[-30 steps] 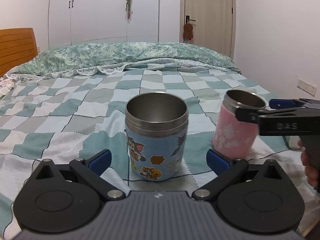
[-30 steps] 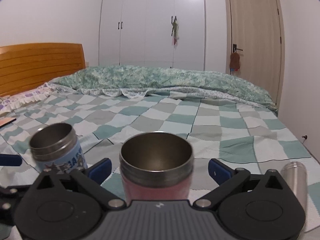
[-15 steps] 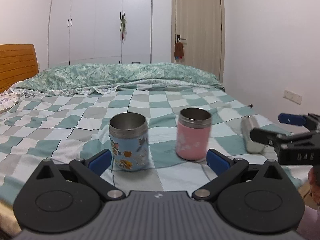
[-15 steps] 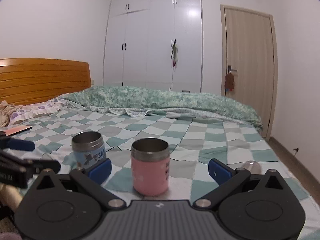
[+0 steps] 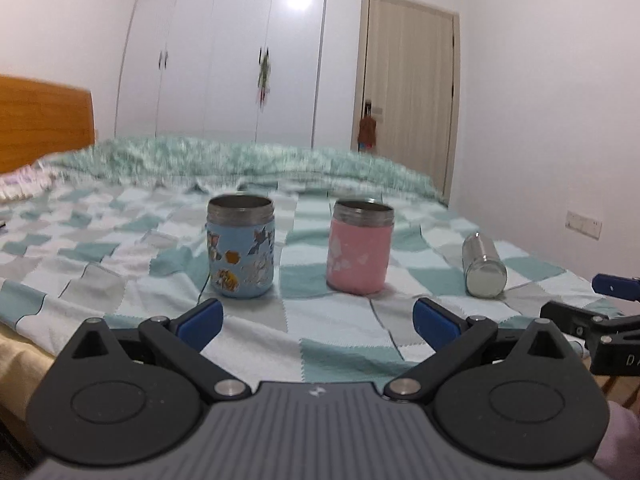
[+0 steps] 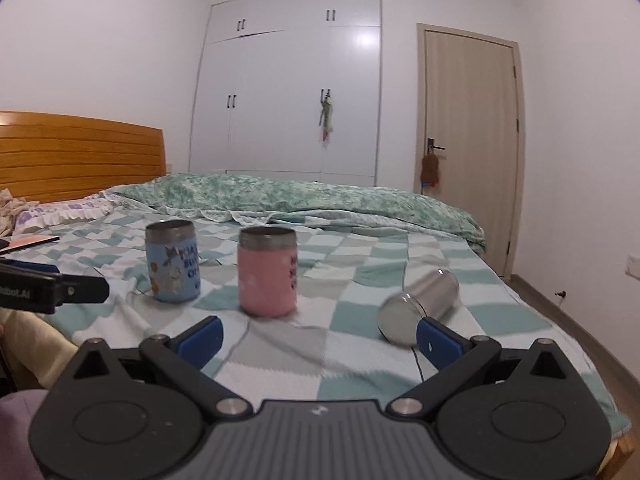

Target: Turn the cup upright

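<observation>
**Status: two cups upright, steel cup on its side, both tongs empty**

I read the left tongs [image 5: 316, 316] as spread wide, with nothing between the blue pads [image 5: 200, 319]. They sit above the near edge of the bed [image 5: 344, 344], well apart from every cup.

I read the right tongs [image 6: 320, 336] as equally wide open and holding nothing. Its right-hand pad [image 6: 438, 342] overlaps the base of the steel cup [image 6: 420, 304] in the right wrist view; I cannot tell whether they touch.

Cup positions, as seen from the left wrist view:

- The blue cup [image 5: 241, 246] stands upright on the checked bedspread, mouth up, with cartoon stickers on its wall.
- The pink cup [image 5: 359, 252] stands upright just beside it to the right, mouth up. The two do not touch.
- The steel cup [image 5: 483, 266] lies on its side farther right, apart from the pink cup, with its closed shiny end toward the camera.

The right wrist view confirms the same order: blue cup [image 6: 173, 260], pink cup [image 6: 267, 271], then the steel cup lying tilted toward the near right.

Each wrist view shows the other tongs at its frame edge: the right one [image 5: 600, 328] low on the right, the left one [image 6: 52, 286] on the left, beside the blue cup and not touching it.

Background items: a folded green quilt [image 6: 304, 200] across the far end of the bed, a wooden headboard [image 6: 80, 152], a white wardrobe [image 6: 292, 96] and a closed door [image 6: 468, 140]
</observation>
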Tool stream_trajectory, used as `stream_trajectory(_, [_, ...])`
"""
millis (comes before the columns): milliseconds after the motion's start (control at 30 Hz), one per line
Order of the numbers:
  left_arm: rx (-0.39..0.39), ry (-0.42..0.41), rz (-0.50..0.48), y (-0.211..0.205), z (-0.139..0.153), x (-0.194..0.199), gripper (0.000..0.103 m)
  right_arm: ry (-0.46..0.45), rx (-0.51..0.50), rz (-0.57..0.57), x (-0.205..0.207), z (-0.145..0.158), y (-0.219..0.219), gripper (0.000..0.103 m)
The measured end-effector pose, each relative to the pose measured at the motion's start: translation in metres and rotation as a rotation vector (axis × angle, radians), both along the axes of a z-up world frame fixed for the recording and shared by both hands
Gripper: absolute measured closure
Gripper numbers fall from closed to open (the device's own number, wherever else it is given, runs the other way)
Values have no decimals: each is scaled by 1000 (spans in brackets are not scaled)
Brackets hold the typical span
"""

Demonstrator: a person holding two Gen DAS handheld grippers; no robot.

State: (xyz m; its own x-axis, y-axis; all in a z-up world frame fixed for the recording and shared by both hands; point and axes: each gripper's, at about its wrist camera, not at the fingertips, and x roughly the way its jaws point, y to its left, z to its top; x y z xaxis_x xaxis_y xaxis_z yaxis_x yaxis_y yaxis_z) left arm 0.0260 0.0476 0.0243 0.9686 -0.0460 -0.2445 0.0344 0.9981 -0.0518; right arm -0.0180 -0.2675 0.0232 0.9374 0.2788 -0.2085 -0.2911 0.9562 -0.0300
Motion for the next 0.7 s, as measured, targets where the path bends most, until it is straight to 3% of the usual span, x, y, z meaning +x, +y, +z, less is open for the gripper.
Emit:
stream_trajectory(167, [66,-137,20,-20,-24,-14,0,-32,-12,-38,-5,-23,0,0])
stream_trajectory(700, [73,-186,41,-19,-27,-25,0,-101,35,-102,-12,-27,-7,0])
